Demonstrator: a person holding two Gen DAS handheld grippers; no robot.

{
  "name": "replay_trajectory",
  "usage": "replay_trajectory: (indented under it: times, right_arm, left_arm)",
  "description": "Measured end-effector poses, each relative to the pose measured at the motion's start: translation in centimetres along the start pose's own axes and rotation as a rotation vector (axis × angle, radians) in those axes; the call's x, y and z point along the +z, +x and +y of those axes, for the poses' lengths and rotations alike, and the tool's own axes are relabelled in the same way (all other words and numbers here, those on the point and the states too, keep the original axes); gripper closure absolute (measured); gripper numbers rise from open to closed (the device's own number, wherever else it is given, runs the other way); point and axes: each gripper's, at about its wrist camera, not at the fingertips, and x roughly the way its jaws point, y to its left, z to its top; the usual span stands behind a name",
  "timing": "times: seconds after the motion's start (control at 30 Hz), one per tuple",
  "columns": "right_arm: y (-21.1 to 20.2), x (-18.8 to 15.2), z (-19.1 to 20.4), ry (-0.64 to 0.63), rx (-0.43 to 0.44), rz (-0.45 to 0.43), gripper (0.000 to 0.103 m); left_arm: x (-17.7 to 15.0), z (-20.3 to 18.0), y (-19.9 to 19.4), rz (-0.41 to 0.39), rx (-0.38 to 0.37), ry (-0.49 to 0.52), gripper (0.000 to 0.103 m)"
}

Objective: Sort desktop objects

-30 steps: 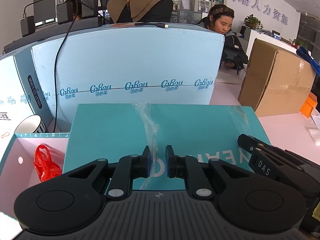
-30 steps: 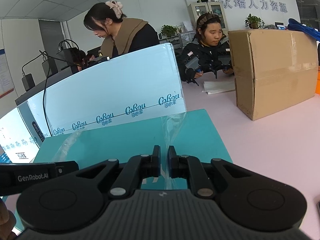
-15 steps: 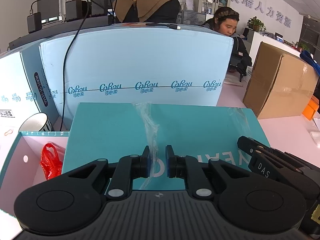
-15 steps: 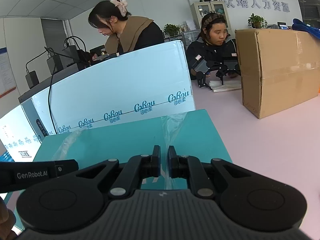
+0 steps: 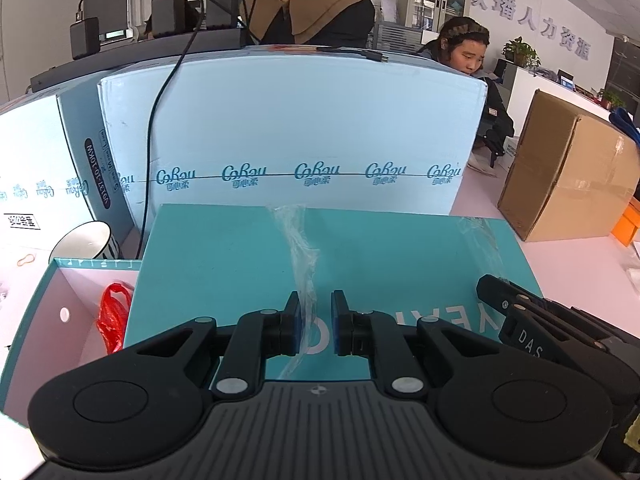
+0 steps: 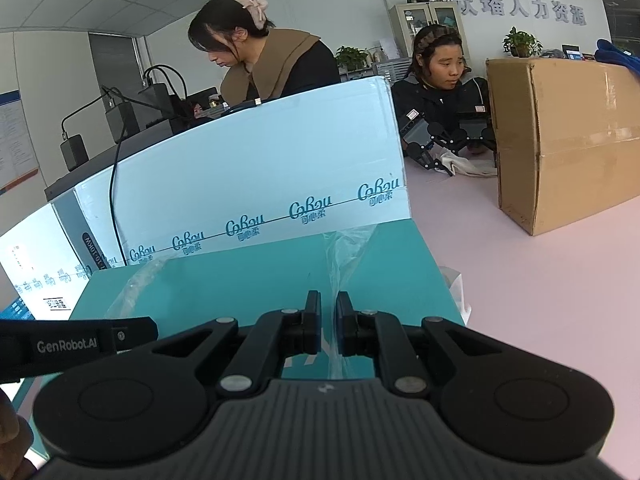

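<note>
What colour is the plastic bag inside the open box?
Red; the bag shows best in the left wrist view.

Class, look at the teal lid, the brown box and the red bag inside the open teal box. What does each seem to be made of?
Teal lid: likely matte card, flat with crisp edges, crinkled clear tape strips across it.
Brown box: corrugated cardboard, sealed with glossy tape.
Red bag: thin plastic film, shiny and crumpled.

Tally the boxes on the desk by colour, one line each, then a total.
Teal: 2, the closed lid and the open box holding a red bag
Pale blue printed cartons: 2
Brown cardboard: 1
Orange: 1
Total: 6
</note>
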Motion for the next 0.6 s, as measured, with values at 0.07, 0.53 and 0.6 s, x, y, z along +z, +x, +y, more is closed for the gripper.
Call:
replay_trajectory:
  times: [0.07,0.53,0.6]
  right_arm:
    - [0.1,-0.1,0.3,-0.001,0.002,0.001,0.090]
    - [0.7,-0.1,1.9,-0.008,0.009,0.002,0.090]
    - [0.7,-0.1,2.0,-0.009,0.007,0.002,0.090]
  left_arm:
    - [0.0,0.3,0.0,-0.001,0.002,-0.003,0.093]
    - [0.3,2.2,0.3,0.003,0.009,-0.017,0.093]
    - [0.3,2.4,0.3,0.006,0.007,-0.019,0.093]
